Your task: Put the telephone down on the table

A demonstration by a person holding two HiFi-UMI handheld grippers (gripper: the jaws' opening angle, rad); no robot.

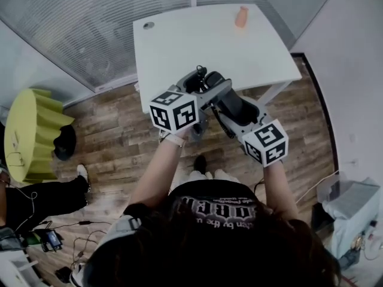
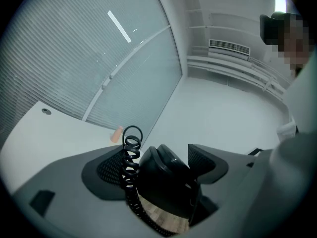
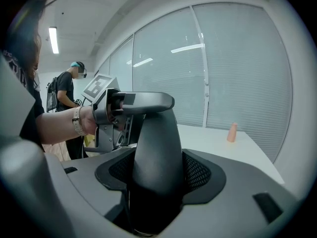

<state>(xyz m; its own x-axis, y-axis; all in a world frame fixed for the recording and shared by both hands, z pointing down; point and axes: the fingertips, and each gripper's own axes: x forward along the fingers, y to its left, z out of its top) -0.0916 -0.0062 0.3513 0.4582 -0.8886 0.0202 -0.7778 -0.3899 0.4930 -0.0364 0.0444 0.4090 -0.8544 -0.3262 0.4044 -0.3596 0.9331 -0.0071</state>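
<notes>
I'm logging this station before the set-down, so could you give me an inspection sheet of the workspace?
Surface: white table, with one grommet hole.
Job's things: black telephone handset, held off the table by its near edge, not yet set down.
Clutter: small orange cone-shaped object at the table's far edge.
Grippers: left gripper and right gripper are both shut on the handset.
Cables: coiled cord at the handset's end; loose cables on the floor.
Surroundings: wood floor, glass partition, yellow-green seat.
</notes>
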